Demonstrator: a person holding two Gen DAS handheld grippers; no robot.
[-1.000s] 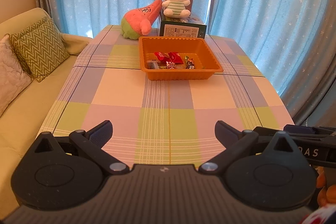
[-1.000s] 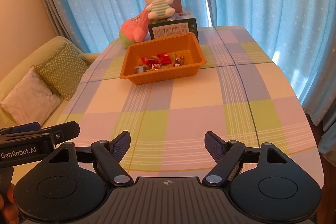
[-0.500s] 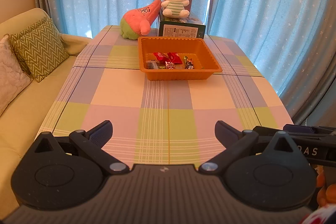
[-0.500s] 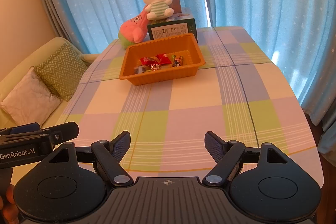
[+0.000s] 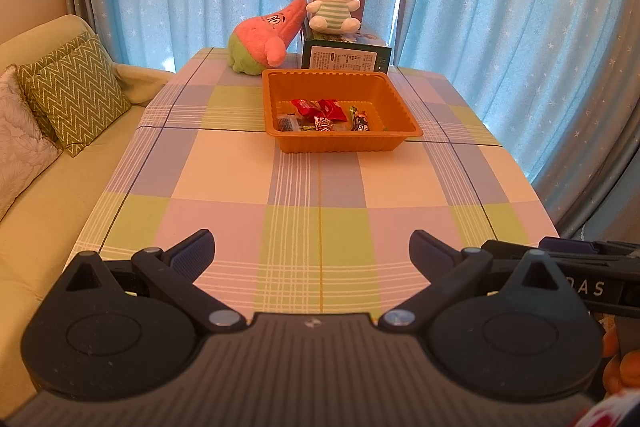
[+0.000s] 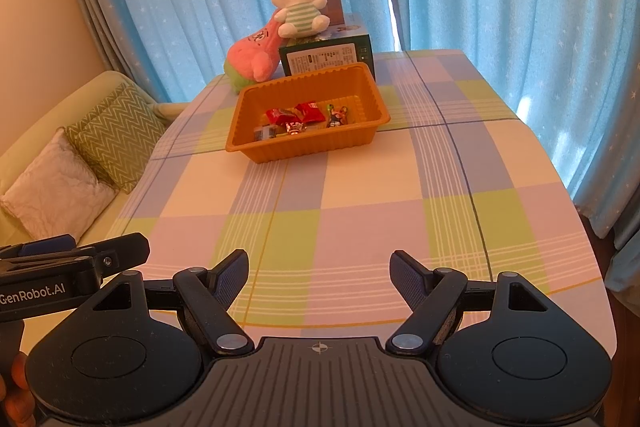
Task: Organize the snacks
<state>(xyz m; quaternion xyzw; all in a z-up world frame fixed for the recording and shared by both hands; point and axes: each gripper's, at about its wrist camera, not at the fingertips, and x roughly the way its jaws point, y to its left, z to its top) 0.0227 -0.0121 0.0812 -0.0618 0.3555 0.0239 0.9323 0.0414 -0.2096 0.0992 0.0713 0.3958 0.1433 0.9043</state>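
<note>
An orange plastic tray (image 5: 340,145) (image 6: 308,147) stands at the far middle of the checked table (image 5: 320,179) (image 6: 360,195). Several wrapped snacks (image 5: 320,117) (image 6: 298,119), red and green among them, lie inside it. My left gripper (image 5: 312,247) hovers open over the near table edge, nothing between its fingers. My right gripper (image 6: 319,265) is likewise open and empty, well short of the tray. Each gripper shows at the edge of the other's view.
Behind the tray a white rabbit plush (image 5: 332,3) sits on a green box (image 5: 346,55), with a pink plush (image 5: 266,35) beside it. Blue curtains hang behind. A sofa with cushions (image 5: 72,95) runs along the table's left side.
</note>
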